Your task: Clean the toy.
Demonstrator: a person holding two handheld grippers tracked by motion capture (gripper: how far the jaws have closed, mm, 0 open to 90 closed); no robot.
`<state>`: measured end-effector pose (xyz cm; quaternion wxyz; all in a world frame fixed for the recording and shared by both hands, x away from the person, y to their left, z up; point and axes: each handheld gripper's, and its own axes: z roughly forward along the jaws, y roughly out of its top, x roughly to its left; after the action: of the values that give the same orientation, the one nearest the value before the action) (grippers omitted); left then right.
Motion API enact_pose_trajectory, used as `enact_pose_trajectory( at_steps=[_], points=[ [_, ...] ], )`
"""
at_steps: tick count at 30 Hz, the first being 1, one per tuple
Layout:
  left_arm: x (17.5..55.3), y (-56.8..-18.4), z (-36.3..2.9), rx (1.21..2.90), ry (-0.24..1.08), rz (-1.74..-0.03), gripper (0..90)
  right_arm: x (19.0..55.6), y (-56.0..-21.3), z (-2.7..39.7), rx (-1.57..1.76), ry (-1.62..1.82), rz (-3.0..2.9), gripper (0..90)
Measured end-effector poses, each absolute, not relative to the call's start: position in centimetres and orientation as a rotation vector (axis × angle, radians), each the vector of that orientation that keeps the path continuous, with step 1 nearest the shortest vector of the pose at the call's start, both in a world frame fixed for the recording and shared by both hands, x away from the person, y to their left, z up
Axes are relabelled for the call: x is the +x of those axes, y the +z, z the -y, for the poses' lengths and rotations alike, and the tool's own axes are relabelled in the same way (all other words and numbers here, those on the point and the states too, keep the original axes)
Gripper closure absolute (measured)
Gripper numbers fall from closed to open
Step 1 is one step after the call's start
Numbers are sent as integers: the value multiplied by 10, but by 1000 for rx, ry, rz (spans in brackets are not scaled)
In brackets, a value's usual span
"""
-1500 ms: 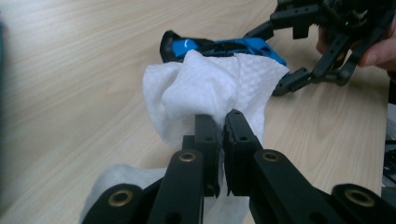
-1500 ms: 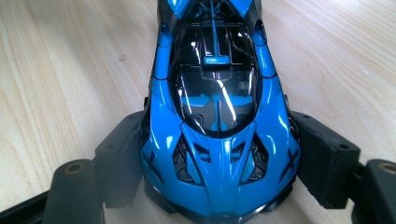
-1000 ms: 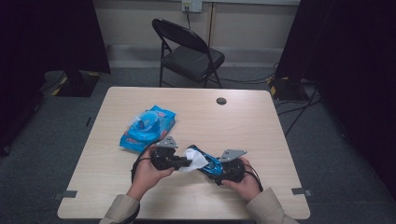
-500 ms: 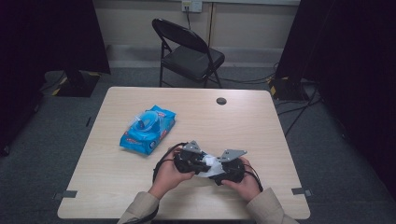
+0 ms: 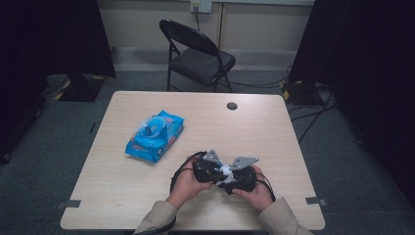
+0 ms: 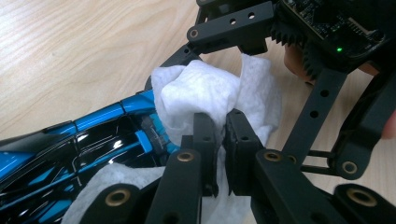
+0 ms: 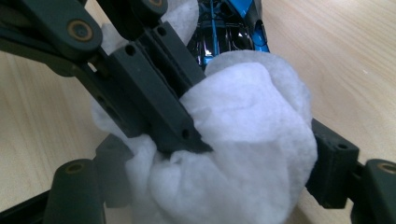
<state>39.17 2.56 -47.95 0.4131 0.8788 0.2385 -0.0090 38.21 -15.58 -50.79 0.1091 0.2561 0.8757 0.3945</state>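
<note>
Both grippers meet over the table's front middle. My left gripper is shut on a bunched white wipe and presses it against a glossy blue and black object. In the right gripper view its jaws come in from the upper left. My right gripper holds that object between widely spaced jaws, and the wipe covers the held end. In the high view the left gripper and the right gripper touch nose to nose, with the wipe between them.
A blue pack of wipes with its lid up lies on the left half of the wooden table. A small black disc sits near the far edge. A folding chair stands behind the table.
My left hand has moved right with the wipe, up against the right gripper. The blue object that showed between the two grippers is now mostly covered. The right hand has stayed put.
</note>
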Motion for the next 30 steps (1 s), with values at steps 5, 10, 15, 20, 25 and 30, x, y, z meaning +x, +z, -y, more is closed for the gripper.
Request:
enact_pose_trajectory(
  at_steps=[5, 10, 15, 20, 25, 30],
  points=[
    [392, -481, -27, 2197, -23, -596, 851, 382, -508, 156, 756, 1161, -2571, 260],
    [392, -480, -29, 2190, -30, -608, 852, 382, -508, 156, 756, 1162, -2571, 260],
    [392, -477, -42, 2196, -15, -645, 854, 382, -508, 156, 757, 1162, -2571, 260],
    [394, -477, -59, 2191, 3, -689, 854, 382, -508, 156, 756, 1162, -2570, 260],
    [394, -477, -64, 2195, 10, -694, 854, 382, -508, 156, 756, 1162, -2570, 260],
    [396, -475, -67, 2208, 22, -706, 854, 382, -508, 156, 756, 1162, -2571, 260]
  ],
)
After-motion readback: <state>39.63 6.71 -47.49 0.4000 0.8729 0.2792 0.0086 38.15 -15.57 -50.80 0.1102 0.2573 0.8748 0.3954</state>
